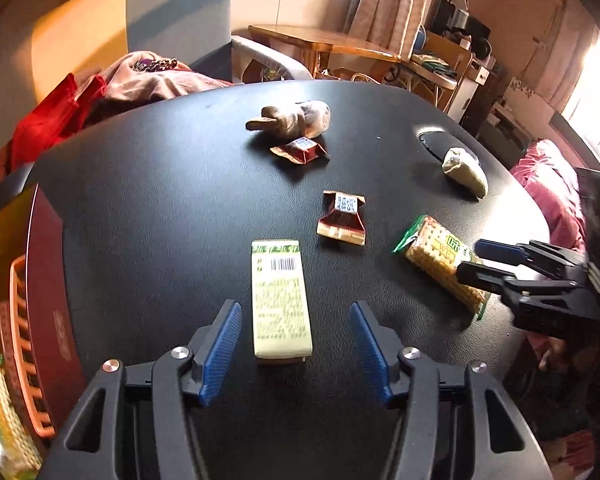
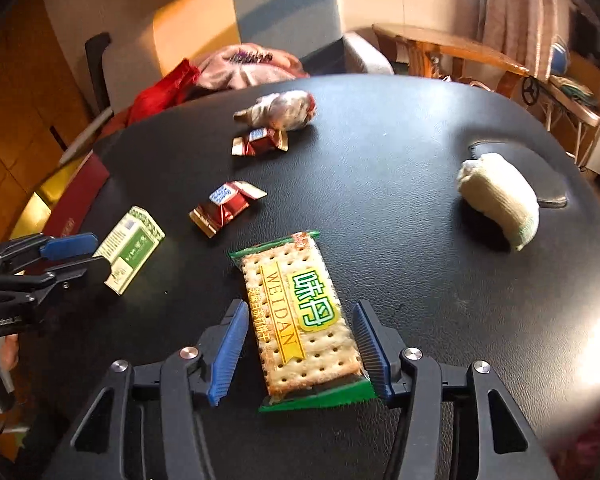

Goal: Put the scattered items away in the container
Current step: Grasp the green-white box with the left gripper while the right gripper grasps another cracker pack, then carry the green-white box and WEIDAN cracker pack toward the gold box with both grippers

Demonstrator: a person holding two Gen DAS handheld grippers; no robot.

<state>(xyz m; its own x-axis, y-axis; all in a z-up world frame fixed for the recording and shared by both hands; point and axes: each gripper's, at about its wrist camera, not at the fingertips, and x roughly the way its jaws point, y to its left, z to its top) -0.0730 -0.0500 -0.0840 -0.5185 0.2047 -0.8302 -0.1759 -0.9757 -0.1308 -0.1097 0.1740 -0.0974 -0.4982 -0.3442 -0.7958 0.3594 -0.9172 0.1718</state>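
Your left tool (image 1: 296,350) stands wide, its ribbed blue pads either side of the flat, pale green-printed carton (image 1: 281,300) near the bench's (image 1: 160,200) front edge, and your right tool (image 2: 300,350) is just as wide around the glossy cracker packet (image 2: 300,320), whose dimpled square biscuits show through clear film. Two crinkled red-and-gold foil sweets (image 2: 226,208) (image 2: 260,142) lie mid-bench on the black, leather-grained top, a lumpy twisted wrapper (image 2: 280,111) sits toward the far edge, and a soft cream knitted roll (image 2: 500,204) sits toward the right edge. At the left edge hangs a slatted orange basket (image 1: 20,340), probably plastic, with another cracker packet (image 1: 0,412) blurred inside it.
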